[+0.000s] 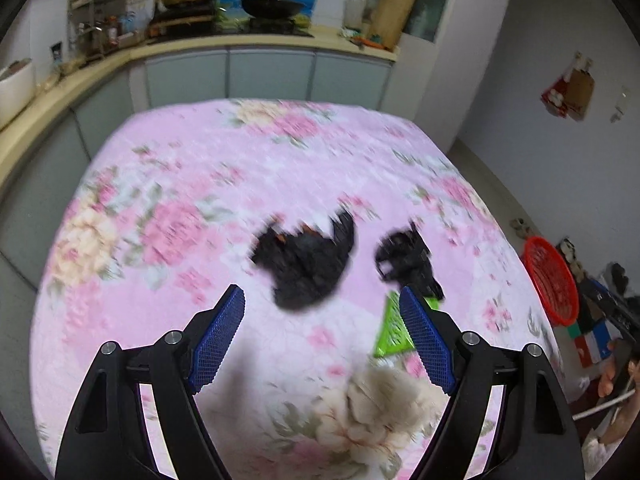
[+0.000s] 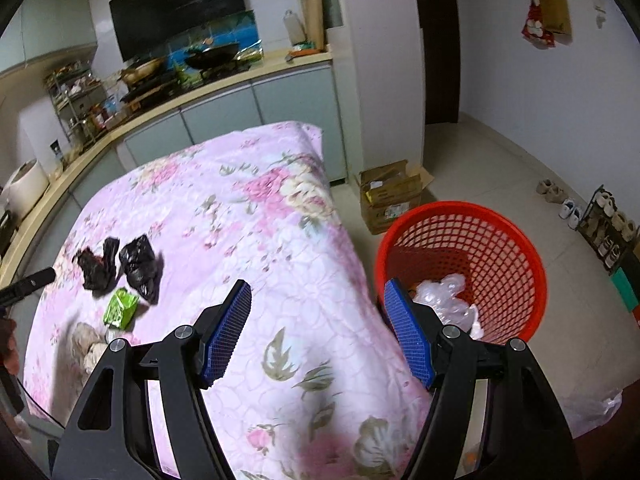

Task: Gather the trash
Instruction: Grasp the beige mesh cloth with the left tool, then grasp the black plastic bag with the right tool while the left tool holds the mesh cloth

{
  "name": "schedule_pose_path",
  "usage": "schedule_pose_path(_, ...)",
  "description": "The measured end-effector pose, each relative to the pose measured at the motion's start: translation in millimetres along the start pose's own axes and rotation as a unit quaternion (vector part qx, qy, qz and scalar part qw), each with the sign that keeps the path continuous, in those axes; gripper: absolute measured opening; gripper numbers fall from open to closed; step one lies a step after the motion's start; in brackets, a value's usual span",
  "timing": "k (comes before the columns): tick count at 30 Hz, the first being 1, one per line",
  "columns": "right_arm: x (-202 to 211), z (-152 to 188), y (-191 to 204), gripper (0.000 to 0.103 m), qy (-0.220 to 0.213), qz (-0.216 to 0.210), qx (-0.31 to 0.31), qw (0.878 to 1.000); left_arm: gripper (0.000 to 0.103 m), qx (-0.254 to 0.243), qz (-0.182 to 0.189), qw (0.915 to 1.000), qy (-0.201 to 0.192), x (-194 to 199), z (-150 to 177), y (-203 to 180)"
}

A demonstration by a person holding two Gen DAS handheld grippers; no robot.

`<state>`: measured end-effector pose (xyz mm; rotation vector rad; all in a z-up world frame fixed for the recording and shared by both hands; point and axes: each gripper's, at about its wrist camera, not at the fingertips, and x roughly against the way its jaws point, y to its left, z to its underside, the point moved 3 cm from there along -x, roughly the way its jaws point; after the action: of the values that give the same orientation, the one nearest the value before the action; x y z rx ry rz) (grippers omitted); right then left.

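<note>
Two crumpled black plastic bags lie on the pink floral tablecloth point(image 1: 240, 184): a larger one point(image 1: 308, 264) and a smaller one point(image 1: 406, 258), with a green packet point(image 1: 392, 330) just in front of the smaller. My left gripper point(image 1: 322, 300) is open and empty, hovering just short of the larger bag. In the right wrist view the same bags point(image 2: 96, 268) point(image 2: 140, 264) and green packet point(image 2: 120, 307) lie far left. My right gripper point(image 2: 318, 290) is open and empty over the table's right edge. A red mesh basket point(image 2: 476, 240) on the floor holds clear plastic trash point(image 2: 448, 300).
A kitchen counter point(image 1: 192, 46) with a wok and clutter runs behind and left of the table. A cardboard box point(image 2: 390, 194) stands on the floor behind the basket. Shoes and a rack point(image 2: 604, 220) line the right wall. The basket also shows in the left wrist view point(image 1: 550, 280).
</note>
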<state>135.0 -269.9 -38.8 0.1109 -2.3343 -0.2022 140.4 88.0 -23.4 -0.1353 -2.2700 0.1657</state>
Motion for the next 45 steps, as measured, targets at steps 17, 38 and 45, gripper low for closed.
schedule_pose_path(17,-26,14,46,0.067,0.036,-0.05,0.026,0.998,0.058,-0.078,0.049,0.9932,0.071,-48,71,-49)
schedule_pose_path(38,-109,-11,176,0.067,0.085,-0.166,0.089,0.978,0.034,-0.023,0.041,0.9986,0.026,-21,47,-9)
schedule_pose_path(45,-133,-6,201,0.067,0.102,-0.156,0.116,0.976,0.034,-0.021,0.029,0.9992,0.017,-15,45,-5)
